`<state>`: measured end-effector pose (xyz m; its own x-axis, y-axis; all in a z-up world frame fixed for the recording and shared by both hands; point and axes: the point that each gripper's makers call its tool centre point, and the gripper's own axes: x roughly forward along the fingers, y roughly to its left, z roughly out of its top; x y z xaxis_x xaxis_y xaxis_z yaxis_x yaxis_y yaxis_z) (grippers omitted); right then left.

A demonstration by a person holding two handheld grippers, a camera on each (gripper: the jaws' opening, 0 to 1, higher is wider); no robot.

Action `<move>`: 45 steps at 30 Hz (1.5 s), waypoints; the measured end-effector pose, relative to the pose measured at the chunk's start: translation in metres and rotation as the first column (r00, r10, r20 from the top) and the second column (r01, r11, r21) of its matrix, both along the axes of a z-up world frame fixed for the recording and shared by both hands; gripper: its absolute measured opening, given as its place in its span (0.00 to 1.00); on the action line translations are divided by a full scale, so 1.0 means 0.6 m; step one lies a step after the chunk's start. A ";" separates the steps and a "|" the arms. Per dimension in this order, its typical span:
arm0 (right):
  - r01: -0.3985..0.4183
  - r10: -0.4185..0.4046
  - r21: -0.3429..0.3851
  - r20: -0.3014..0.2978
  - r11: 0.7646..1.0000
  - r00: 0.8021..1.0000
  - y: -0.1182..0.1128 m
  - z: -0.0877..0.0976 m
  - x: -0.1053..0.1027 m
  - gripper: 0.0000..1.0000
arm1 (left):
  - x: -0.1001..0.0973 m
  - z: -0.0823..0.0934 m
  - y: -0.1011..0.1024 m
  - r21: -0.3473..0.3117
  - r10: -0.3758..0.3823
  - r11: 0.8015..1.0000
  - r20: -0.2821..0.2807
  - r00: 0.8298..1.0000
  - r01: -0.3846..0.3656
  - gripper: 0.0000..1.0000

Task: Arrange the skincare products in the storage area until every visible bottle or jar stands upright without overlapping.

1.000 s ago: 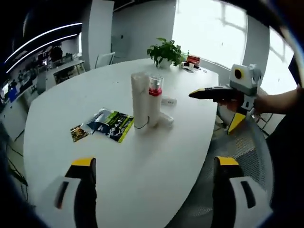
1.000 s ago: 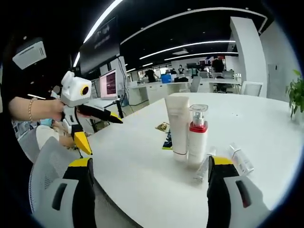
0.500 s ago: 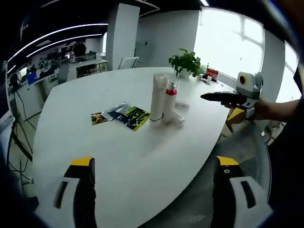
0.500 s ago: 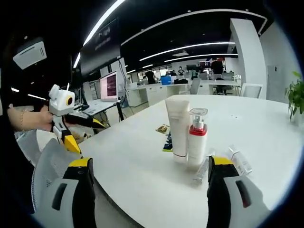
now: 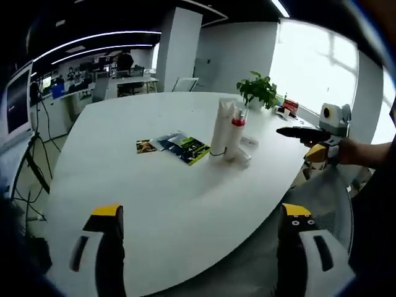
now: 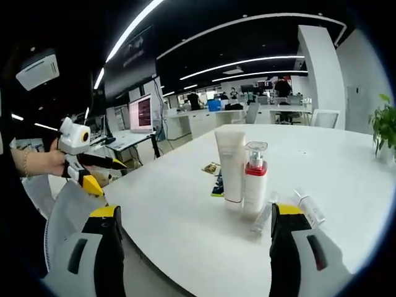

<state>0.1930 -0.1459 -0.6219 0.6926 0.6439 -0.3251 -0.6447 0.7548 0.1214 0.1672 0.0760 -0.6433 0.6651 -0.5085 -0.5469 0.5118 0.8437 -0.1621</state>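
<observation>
A white tube [image 5: 221, 128] stands upright mid-table, touching a clear pump bottle with a red collar [image 5: 236, 133]. Two small bottles lie flat beside them [image 5: 243, 154]. From the other side I see the tube [image 6: 231, 166], the pump bottle [image 6: 253, 179] and the lying bottles [image 6: 263, 218] [image 6: 307, 207]. My left gripper [image 5: 201, 247] is open, well back from the table edge, nothing between its jaws. My right gripper [image 6: 198, 247] is open over the near edge, a short way from the bottles. Each hand-held gripper appears in the other's view, the right [image 5: 306, 133] and the left [image 6: 86, 162].
Printed leaflets [image 5: 182, 147] lie left of the tube on the white oval table [image 5: 142, 198]. A potted plant [image 5: 260, 91] and small items stand at the far edge. A mesh chair [image 6: 65, 213] sits by the table. Office desks fill the background.
The left gripper has drawn back from the table, so the products look smaller and farther. The right gripper has hardly moved. The bottles and tube have stayed put.
</observation>
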 end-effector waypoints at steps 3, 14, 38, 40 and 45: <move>-0.002 0.002 -0.009 -0.001 1.000 1.000 0.001 0.000 -0.001 1.00 | -0.004 -0.003 -0.007 -0.009 0.008 1.000 0.006 1.000 -0.008 0.99; 0.056 -0.056 -0.023 0.005 0.998 0.998 -0.027 -0.004 0.017 0.95 | -0.005 -0.014 -0.007 0.032 -0.004 0.999 0.019 1.000 0.003 0.99; 0.141 -0.151 -0.177 -0.047 0.974 0.987 -0.156 -0.048 0.111 0.90 | 0.002 -0.023 0.002 0.050 0.023 0.998 0.018 1.000 -0.024 0.97; 0.135 -0.148 -0.195 -0.055 0.972 0.987 -0.166 -0.056 0.121 0.88 | 0.003 -0.023 0.004 0.045 0.030 0.999 0.017 0.999 -0.031 0.98; 0.129 -0.154 -0.235 -0.089 0.963 0.984 -0.190 -0.082 0.146 0.85 | 0.005 -0.025 0.007 0.030 0.048 0.998 0.008 0.999 -0.049 0.98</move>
